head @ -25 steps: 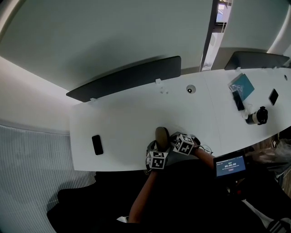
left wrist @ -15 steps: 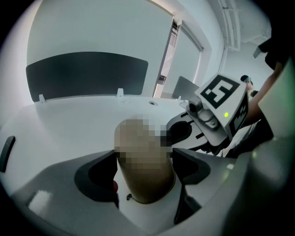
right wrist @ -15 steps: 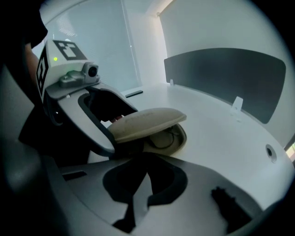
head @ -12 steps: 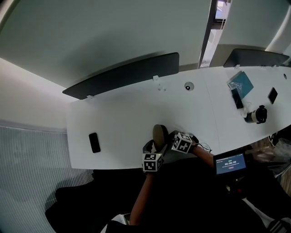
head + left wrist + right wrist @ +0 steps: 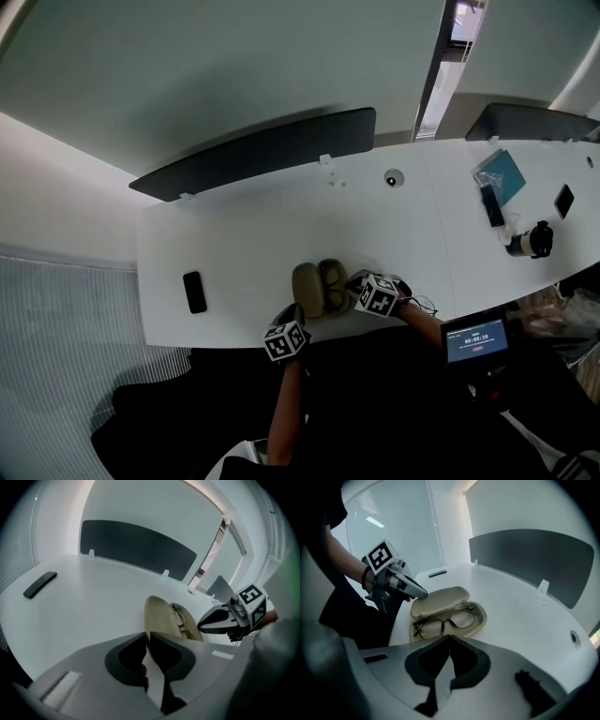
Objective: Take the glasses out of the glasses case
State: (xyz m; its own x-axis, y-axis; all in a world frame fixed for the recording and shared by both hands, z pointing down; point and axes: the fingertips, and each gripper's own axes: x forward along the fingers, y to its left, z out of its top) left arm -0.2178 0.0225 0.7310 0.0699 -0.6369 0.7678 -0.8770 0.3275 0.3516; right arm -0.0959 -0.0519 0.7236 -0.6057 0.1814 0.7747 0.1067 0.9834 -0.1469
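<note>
Facing a dark partition (image 5: 253, 155) across the white desk (image 5: 244, 234), left claw (image 5: 147, 634) just closed empty; right claw (image 5: 450, 637) pinched.

Grey left tool (image 5: 146, 635), grey right tool (image 5: 449, 640), black pads (image 5: 126, 660), marker cubes (image 5: 285, 340), dark bracelet (image 5: 364, 577)

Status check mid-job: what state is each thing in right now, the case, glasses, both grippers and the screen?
Case: open, lid laid fully back.
Glasses: lying in the case, not yet out.
Left gripper: jaws have just been closing, now together at the lid's edge; grip on it unclear.
Right gripper: shut, nothing between the jaws, at the case's near rim.
Screen: lit.
</note>
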